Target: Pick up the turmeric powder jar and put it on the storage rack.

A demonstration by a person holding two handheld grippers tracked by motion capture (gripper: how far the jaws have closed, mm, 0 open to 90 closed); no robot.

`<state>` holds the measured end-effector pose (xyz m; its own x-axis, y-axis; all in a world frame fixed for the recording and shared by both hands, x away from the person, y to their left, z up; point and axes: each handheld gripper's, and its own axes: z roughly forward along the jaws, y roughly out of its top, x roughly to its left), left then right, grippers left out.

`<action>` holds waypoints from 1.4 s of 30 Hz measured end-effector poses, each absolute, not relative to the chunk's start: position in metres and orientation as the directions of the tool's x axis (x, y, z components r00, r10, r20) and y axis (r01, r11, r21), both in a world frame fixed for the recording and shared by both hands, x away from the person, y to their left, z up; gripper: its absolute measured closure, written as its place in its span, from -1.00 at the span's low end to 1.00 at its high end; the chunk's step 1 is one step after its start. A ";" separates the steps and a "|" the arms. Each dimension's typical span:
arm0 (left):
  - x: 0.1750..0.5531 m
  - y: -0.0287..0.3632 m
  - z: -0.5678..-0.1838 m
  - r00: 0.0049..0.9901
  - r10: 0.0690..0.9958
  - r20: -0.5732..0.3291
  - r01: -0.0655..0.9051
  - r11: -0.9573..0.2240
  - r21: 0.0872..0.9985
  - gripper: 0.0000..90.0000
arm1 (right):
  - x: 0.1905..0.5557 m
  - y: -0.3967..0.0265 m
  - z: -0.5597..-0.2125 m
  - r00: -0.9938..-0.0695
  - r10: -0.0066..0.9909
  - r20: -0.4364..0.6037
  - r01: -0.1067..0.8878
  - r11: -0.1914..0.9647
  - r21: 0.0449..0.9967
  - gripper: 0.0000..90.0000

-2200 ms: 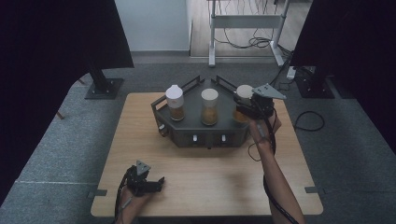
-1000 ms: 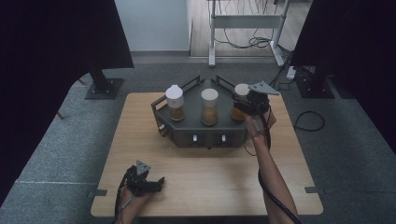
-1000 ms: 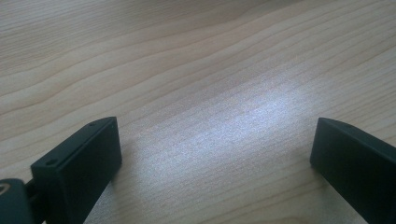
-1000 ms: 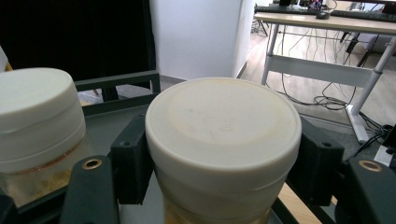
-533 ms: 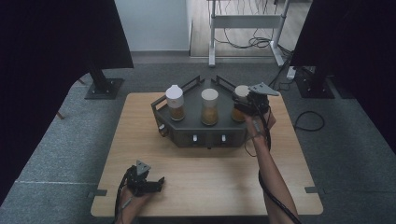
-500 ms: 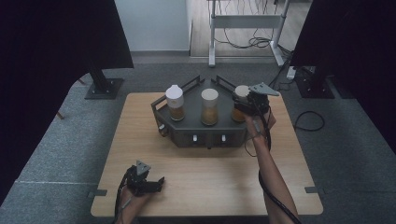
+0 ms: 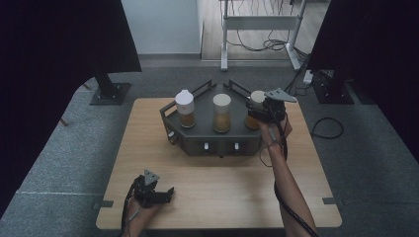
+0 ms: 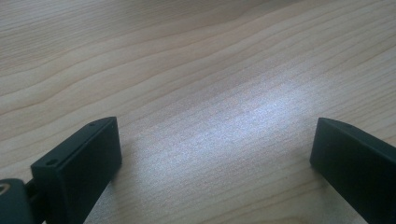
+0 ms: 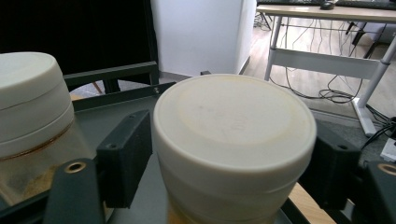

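Cream-white plastic caps the jar (image 9: 233, 154) on the right end of the dark rack (image 7: 197, 129), and the right gripper (image 7: 258, 114) straddles that lid. Its jaws have just been opening; in the right gripper view a black pad flanks each side of the lid, loosened from the squeeze they had a second ago, so the jar looks set down and released on the rack. Left of it stand a middle jar (image 7: 222, 113) and, at the rack's far left end, a third jar (image 7: 185, 108). No label or writing is readable. Well in front of the rack, the left gripper (image 7: 165, 193) rests on the wooden table (image 8: 196, 70), jaws spread wide, empty.
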<state>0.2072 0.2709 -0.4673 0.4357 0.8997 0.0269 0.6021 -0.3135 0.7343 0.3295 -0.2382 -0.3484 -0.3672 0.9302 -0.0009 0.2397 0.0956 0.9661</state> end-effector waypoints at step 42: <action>0.207 0.271 -0.467 0.436 0.899 0.028 0.601 -0.314 0.735 -0.97 | 0.315 -0.243 -0.341 -0.399 0.917 -0.020 0.214 0.115 0.970 -1.00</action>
<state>0.2072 0.2710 -0.4673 0.4361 0.8995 0.0276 0.6014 -0.3142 0.7346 0.3152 -0.2433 -0.3415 -0.3989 0.9168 -0.0200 0.2144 0.1145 0.9700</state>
